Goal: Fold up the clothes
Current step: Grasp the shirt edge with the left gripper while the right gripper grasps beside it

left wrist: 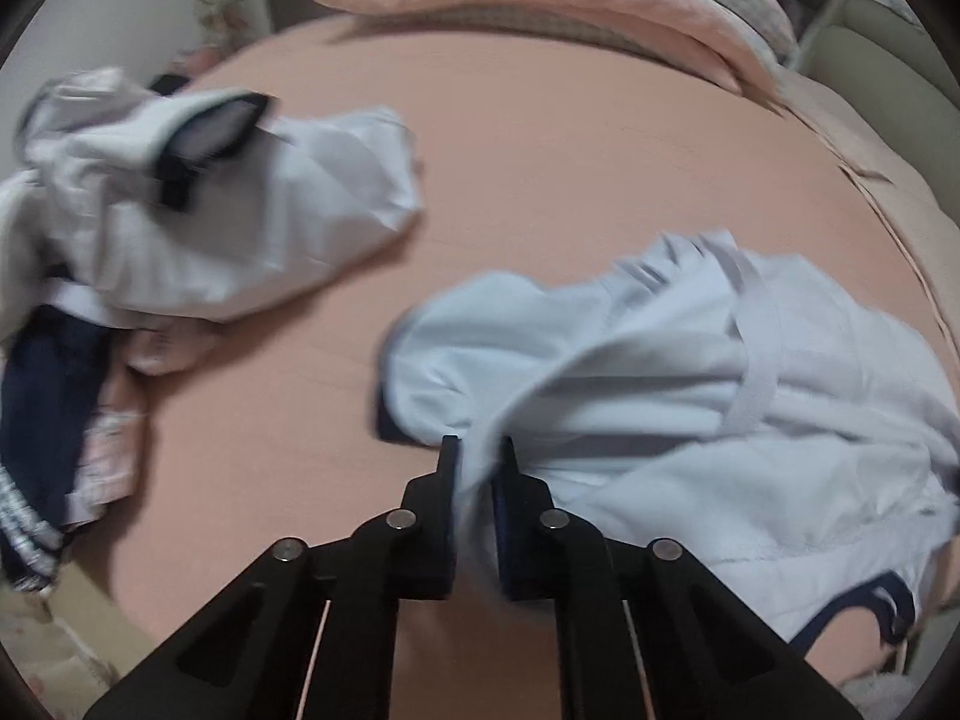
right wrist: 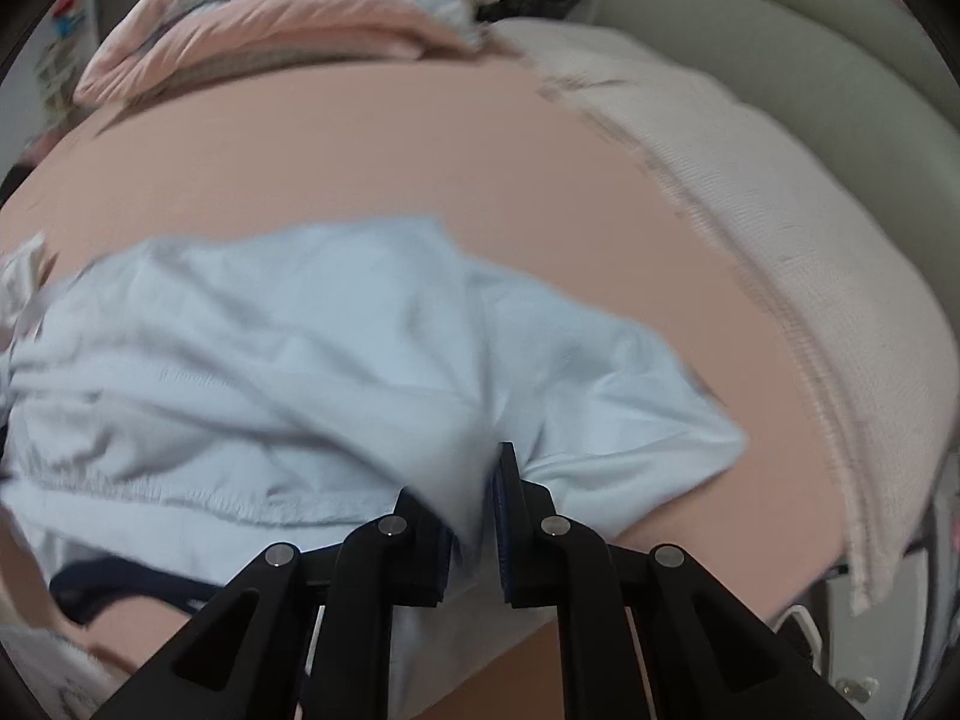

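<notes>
Your left gripper [left wrist: 477, 450] and right gripper [right wrist: 474, 480] each have fingers clamped on the white garment [left wrist: 660, 372], crumpled on the bed [left wrist: 540, 150]; it isn't folded, and a pile [left wrist: 180, 210] waits beside.

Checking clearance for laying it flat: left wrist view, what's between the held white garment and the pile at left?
Only bare pink sheet. The left wrist view shows an open strip between the white garment and the clothes pile.
</notes>
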A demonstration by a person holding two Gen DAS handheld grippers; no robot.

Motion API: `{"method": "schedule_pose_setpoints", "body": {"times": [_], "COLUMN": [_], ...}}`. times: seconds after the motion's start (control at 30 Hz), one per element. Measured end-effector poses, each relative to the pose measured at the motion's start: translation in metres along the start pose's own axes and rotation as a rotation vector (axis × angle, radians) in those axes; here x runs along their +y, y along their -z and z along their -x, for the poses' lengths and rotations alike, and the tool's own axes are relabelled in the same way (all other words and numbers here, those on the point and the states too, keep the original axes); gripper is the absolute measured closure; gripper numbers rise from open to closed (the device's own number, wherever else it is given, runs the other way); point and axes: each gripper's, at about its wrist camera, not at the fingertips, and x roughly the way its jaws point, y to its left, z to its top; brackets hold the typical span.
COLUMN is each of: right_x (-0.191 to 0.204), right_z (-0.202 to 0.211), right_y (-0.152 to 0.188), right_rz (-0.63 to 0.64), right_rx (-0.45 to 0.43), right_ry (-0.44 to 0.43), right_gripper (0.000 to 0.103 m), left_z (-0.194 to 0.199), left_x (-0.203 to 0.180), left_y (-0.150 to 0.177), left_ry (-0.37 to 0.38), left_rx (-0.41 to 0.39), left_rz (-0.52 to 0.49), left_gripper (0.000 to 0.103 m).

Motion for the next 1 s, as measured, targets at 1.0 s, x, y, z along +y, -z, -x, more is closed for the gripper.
{"method": "schedule_pose_setpoints", "body": {"times": [1.0], "right_x": [-0.057], "right_z": [0.032], "right_y": [-0.116], "right_rz": [-0.21], "right_rx": [-0.187], "right_ry": [-0.103], "right_gripper": [0.101], "left_z": [0.045], "left_x": [0.014], "left_y": [-0.122], "left_ry": [0.268], "left_rx": [-0.126], "left_rz": [0.183], "left_gripper": [0.098]}}
